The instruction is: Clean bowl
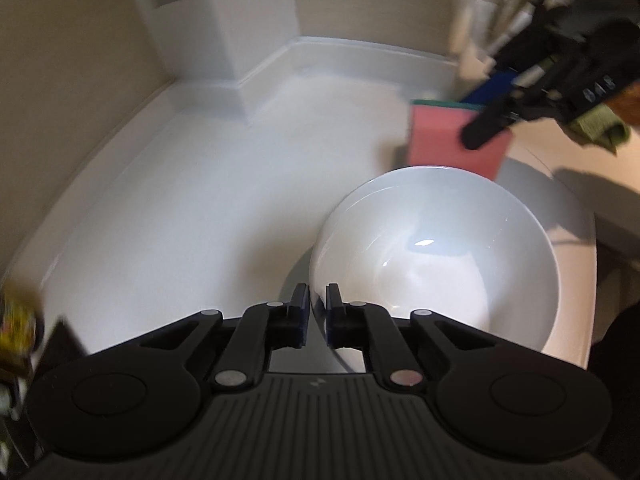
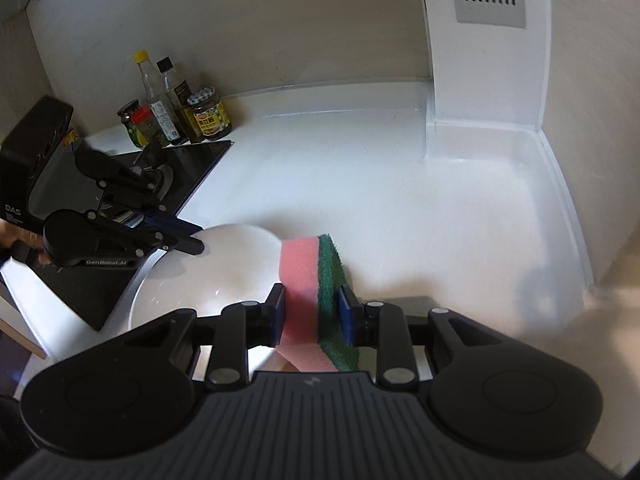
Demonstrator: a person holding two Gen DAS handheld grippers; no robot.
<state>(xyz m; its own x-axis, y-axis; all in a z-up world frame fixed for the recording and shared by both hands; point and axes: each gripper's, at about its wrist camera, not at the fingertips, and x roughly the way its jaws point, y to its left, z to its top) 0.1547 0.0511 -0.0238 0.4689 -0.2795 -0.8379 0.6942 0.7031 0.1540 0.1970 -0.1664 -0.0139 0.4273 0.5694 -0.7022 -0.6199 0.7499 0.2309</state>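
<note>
A white bowl is held tilted above the white counter. My left gripper is shut on the bowl's near rim. The bowl also shows in the right wrist view, with the left gripper clamped on its far rim. My right gripper is shut on a pink sponge with a green scouring side, held upright just right of the bowl. In the left wrist view the sponge hangs past the bowl's far rim, gripped by the right gripper.
A white counter meets a white wall column with a vent. A black cooktop lies at left, with several sauce bottles and jars behind it. A green cloth shows at far right.
</note>
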